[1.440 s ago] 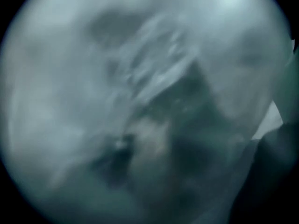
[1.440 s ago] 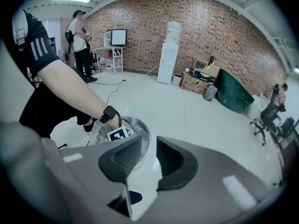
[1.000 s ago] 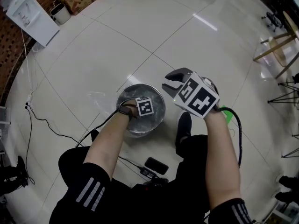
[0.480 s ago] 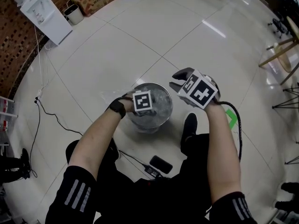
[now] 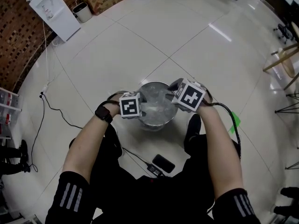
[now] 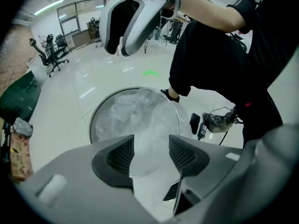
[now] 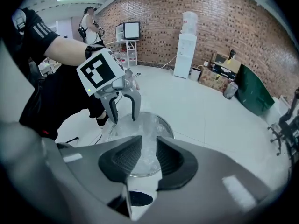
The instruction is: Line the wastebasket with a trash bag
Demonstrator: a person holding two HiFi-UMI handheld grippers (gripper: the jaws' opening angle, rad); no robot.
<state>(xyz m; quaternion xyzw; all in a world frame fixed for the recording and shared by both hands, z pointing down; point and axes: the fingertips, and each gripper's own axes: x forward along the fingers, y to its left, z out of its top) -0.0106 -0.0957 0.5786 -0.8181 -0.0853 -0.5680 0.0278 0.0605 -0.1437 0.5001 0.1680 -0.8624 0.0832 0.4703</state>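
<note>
A round shiny metal wastebasket (image 5: 154, 83) stands on the white tiled floor (image 5: 140, 41), with the crumpled clear plastic trash bag (image 5: 156, 105) inside it. The left claw (image 6: 152, 143) hangs over the wastebasket's left rim, spread wide, with bag film in the gap but not pinched. The right claw (image 7: 148, 146) hangs over the wastebasket's right rim, half spread and gripping nothing.

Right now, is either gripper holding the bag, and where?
Neither visibly grips it: left gripper jaws stand apart with trash bag film loose between them; right gripper jaws apart above the wastebasket.
</note>
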